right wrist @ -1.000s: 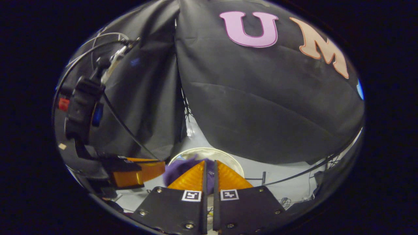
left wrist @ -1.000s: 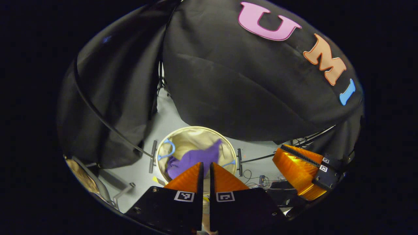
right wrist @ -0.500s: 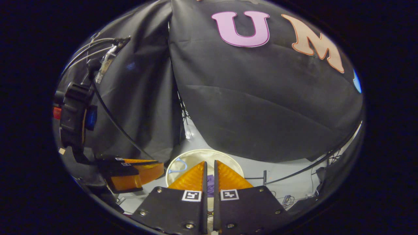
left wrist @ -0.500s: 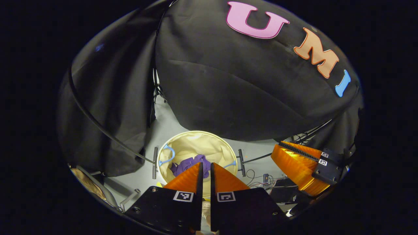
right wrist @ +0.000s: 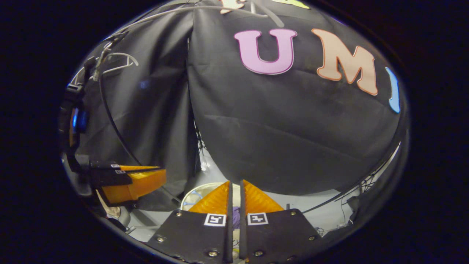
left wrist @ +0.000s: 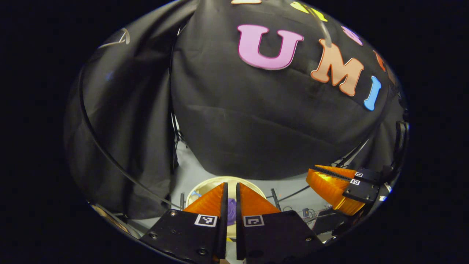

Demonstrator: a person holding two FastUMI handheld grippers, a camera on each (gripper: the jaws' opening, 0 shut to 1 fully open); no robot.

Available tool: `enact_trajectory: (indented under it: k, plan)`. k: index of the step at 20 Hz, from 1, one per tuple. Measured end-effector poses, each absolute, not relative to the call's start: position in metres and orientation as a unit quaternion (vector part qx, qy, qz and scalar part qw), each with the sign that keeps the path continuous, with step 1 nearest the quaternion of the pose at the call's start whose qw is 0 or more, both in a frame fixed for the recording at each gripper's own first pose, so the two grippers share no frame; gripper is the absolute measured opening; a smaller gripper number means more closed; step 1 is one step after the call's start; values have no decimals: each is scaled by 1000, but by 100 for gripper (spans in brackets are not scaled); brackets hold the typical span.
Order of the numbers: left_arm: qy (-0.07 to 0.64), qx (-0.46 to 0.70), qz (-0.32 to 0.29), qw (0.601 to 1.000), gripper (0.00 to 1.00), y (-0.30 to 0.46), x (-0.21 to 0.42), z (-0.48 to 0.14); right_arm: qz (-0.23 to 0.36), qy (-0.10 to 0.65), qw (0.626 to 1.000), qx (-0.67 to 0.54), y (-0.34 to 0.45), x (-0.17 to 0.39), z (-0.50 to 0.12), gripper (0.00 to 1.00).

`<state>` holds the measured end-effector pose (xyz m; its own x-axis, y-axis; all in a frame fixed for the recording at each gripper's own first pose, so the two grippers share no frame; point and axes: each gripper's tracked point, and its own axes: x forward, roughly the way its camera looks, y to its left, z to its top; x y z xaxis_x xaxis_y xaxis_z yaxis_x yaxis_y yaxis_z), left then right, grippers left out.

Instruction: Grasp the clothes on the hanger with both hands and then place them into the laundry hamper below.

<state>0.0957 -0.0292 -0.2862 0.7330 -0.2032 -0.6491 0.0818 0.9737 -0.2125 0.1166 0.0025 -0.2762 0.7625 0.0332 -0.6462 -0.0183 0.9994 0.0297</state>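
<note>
The purple clothes (left wrist: 231, 214) lie inside the round cream laundry hamper (left wrist: 199, 187) on the floor; in the left gripper view only a strip of them shows through the slit between my fingers. My left gripper (left wrist: 230, 184) is shut and holds nothing, high above the hamper. My right gripper (right wrist: 234, 182) is also shut and empty, with the clothes (right wrist: 236, 212) and hamper rim (right wrist: 190, 193) below it. Each gripper shows in the other's view, the right gripper (left wrist: 310, 176) at the right and the left gripper (right wrist: 162, 173) at the left. A pale wire hanger (right wrist: 119, 60) hangs at the upper left.
Black cloth walls close in behind and to the left. A thin black cable (left wrist: 110, 157) arcs down the left wall. The grey floor (left wrist: 190, 165) around the hamper carries short dark bars (left wrist: 274, 194) and loose cables (left wrist: 306, 212) to the right.
The purple clothes dropped from mid-air into the hamper and settled. Both grippers then rose and tilted up, so the hamper slid lower in both views.
</note>
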Motion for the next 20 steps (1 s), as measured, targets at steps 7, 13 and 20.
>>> enact_trajectory:
  k: [7, 13, 20]
  plan:
    - [244, -68, -104, 962, 12, -32, 99, -195, -7, 261, 965, 30, -13, 116, -202, 7]
    - [156, -70, -130, 977, 12, -21, 85, -119, -23, 186, 982, 29, -28, 108, -127, 7]
    - [64, -56, -132, 988, 7, -6, 58, -40, -47, 92, 995, 14, -39, 87, -34, 7]
